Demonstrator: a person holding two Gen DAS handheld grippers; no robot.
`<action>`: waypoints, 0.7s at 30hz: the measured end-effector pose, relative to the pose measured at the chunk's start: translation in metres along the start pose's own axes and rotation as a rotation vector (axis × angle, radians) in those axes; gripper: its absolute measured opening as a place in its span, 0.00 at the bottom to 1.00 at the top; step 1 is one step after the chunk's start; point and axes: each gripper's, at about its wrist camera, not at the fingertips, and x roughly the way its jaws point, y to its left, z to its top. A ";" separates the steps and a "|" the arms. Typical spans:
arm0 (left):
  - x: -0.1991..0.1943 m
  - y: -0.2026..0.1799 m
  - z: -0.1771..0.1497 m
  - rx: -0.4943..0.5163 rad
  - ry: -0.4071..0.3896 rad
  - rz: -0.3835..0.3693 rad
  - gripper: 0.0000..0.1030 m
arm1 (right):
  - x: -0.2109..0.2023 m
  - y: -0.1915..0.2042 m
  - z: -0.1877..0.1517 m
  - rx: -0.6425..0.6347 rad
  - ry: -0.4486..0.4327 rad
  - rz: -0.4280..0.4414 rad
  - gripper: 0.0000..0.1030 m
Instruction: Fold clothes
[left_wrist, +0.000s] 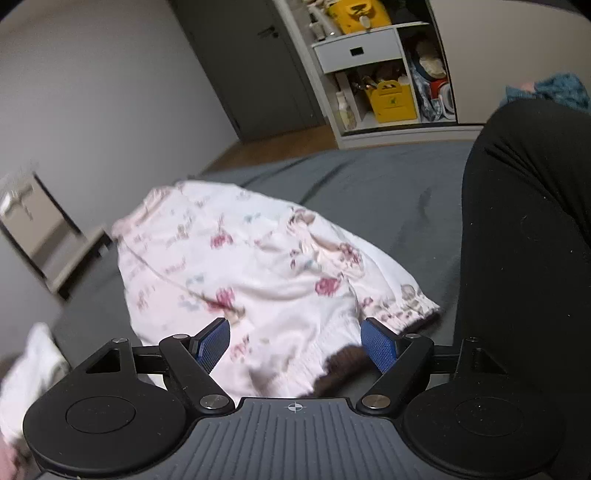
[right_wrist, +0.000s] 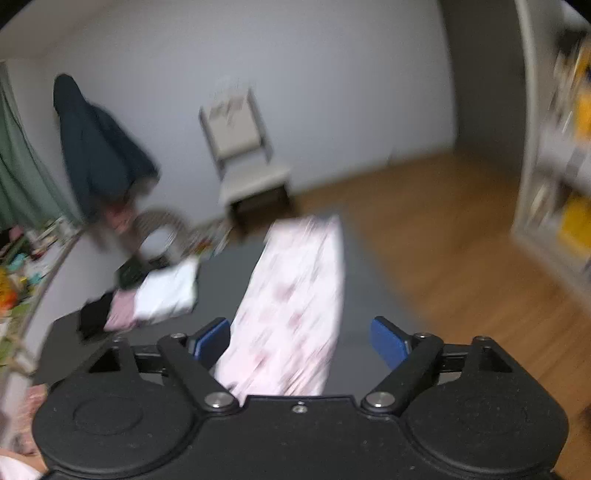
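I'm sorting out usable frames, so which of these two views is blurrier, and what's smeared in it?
Right wrist view: heavy motion blur smears the pink floral garment, grey chair and white shelving. Left wrist view: sharper, the garment is only softly blurred and the yellow box is crisp. Both bend straight lines, fisheye style.

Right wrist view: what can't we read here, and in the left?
- Right wrist: motion blur smears the pink floral garment; print and folds unreadable.
- Right wrist: white shelf unit blurred, cut by the edge.
- Left wrist: garment's near hem hidden behind the left gripper.
- Left wrist: white cloth cut off.
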 end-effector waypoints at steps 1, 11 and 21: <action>-0.002 0.002 -0.003 -0.009 0.005 -0.005 0.77 | 0.030 -0.001 -0.010 0.019 0.051 0.018 0.71; -0.051 0.023 -0.052 -0.244 0.041 0.038 0.78 | 0.296 -0.010 -0.106 0.226 0.516 0.144 0.48; -0.059 0.022 -0.079 -0.254 0.087 0.020 0.78 | 0.296 -0.001 -0.131 0.282 0.541 0.159 0.22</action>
